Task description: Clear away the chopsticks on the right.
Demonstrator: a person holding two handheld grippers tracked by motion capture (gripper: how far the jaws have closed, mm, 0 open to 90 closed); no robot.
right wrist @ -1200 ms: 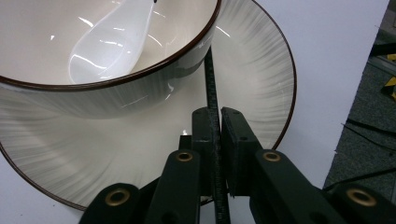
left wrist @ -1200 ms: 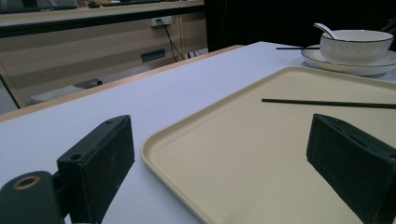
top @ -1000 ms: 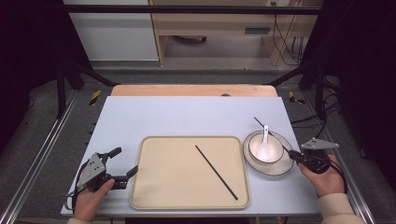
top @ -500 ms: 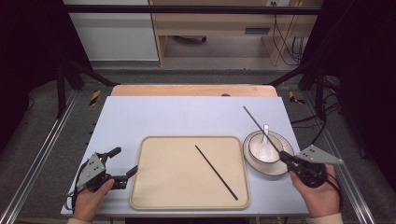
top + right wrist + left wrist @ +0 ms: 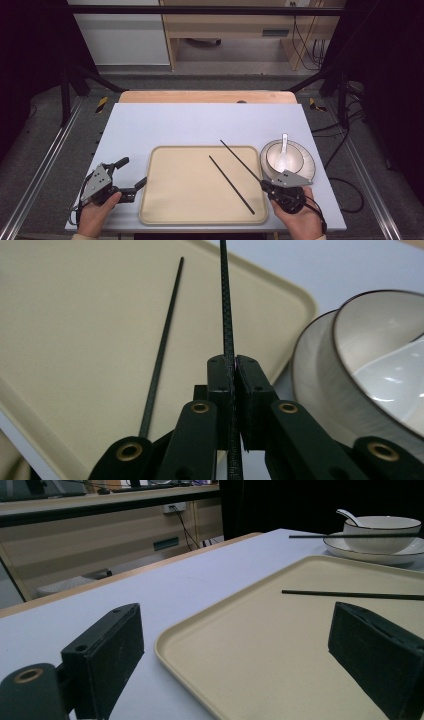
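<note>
jaws clamping chopstick (image 5: 226, 305), above tray (image 5: 85, 315)

Bright, even light falls from above on the pale table (image 5: 200, 125) in the high view, shadows under things soft and short; the room beyond its edges sinks into near black; the frame itself looks slightly soft and grainy; in the left gripper view the near jaws blur, the tray (image 5: 280, 645) sharper, a glint on the bowl (image 5: 380, 532); in the right gripper view the held chopstick (image 5: 226, 315) is crisp, the bowl's white inside glares
</note>
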